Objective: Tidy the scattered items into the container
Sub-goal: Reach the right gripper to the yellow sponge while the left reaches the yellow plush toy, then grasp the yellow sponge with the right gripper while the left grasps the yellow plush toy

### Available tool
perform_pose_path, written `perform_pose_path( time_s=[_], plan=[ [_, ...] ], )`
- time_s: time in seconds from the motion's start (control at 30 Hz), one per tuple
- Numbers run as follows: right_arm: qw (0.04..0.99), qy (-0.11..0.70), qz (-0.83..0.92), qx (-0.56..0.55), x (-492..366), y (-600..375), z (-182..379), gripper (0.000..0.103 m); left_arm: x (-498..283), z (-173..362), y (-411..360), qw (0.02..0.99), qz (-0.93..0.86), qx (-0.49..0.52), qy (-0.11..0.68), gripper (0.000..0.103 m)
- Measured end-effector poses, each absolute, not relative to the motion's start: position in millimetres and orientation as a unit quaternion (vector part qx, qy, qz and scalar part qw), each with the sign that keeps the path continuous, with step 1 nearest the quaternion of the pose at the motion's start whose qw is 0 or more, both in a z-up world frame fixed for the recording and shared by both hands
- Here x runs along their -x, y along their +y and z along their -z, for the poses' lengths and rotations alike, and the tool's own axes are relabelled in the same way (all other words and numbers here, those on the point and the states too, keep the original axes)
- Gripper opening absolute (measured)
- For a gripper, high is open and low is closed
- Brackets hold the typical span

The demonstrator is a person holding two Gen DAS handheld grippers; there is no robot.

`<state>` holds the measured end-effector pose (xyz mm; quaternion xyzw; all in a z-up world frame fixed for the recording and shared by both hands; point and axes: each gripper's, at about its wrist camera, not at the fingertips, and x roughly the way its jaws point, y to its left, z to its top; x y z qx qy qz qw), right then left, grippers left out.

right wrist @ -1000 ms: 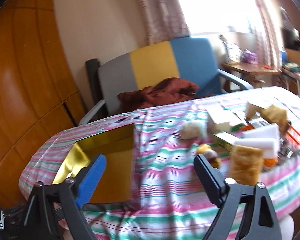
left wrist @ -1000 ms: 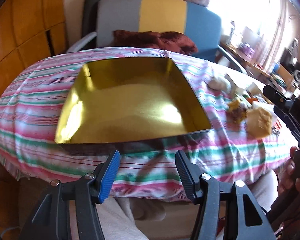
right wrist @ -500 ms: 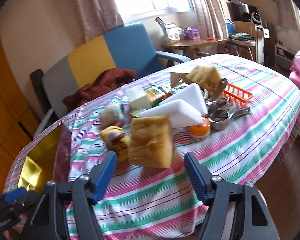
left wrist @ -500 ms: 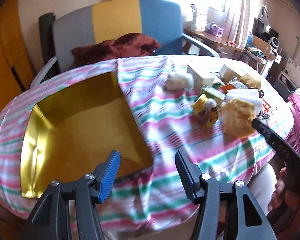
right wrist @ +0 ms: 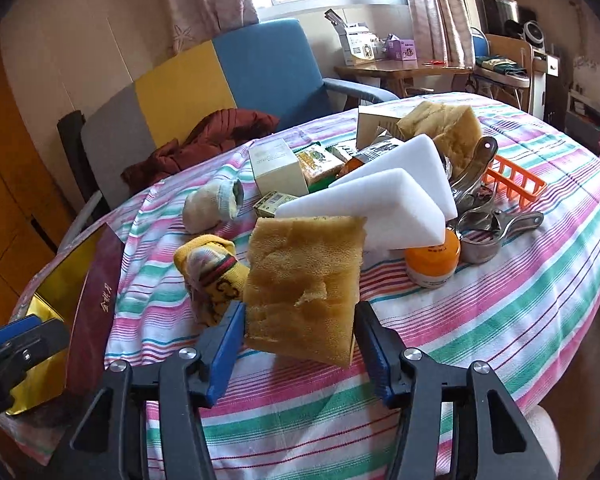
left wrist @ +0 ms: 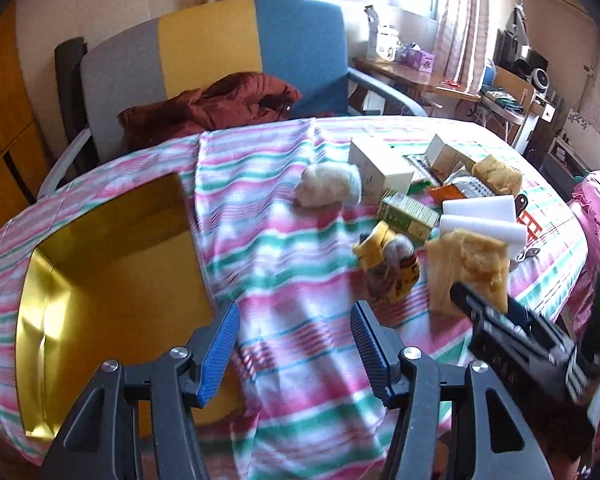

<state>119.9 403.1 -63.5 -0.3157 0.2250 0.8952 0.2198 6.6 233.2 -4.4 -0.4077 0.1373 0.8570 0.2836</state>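
A gold-lined box (left wrist: 112, 272) sits at the left end of the striped table; it also shows in the right wrist view (right wrist: 64, 308) with its dark red outer wall. A tan sponge (right wrist: 304, 284) stands upright on the cloth between the fingers of my right gripper (right wrist: 298, 344), whose blue pads sit at its sides; the jaws look closing on it. The sponge shows in the left wrist view (left wrist: 466, 276) too. My left gripper (left wrist: 296, 344) is open and empty above the cloth beside the box.
A yellow sock (right wrist: 210, 272), a rolled white sock (right wrist: 212, 206), two white foam blocks (right wrist: 384, 208), an orange jar (right wrist: 432, 260), metal clips (right wrist: 484, 220), an orange rack (right wrist: 514, 182), small cartons (right wrist: 276, 168) and another sponge (right wrist: 440, 124) crowd the table. A chair (left wrist: 212, 56) stands behind.
Both grippers swung right, away from the box toward the pile. My right gripper moved in around the tan sponge and its jaws narrowed. The left stayed open.
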Motion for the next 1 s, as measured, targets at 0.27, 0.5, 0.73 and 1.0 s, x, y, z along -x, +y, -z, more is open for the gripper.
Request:
perform_pose_path(
  time_s=[0.27, 0.5, 0.73, 1.0],
  plan=[
    [0.209, 0.252, -0.893, 0.309, -132, 405, 69, 0.054, 13, 14, 282, 0.365, -0.823, 0.422, 0.110, 0.059],
    [0.201, 0.245, -0.895, 0.313, -133, 402, 71, 0.054, 28, 34, 310, 0.387, -0.796, 0.459, 0.082, 0.059],
    [0.190, 0.232, -0.897, 0.325, -131, 402, 71, 0.054, 43, 58, 333, 0.391, -0.778, 0.480, 0.107, 0.044],
    [0.196, 0.218, -0.894, 0.338, -125, 402, 68, 0.054, 52, 60, 316, 0.413, -0.765, 0.490, 0.063, 0.027]
  ],
)
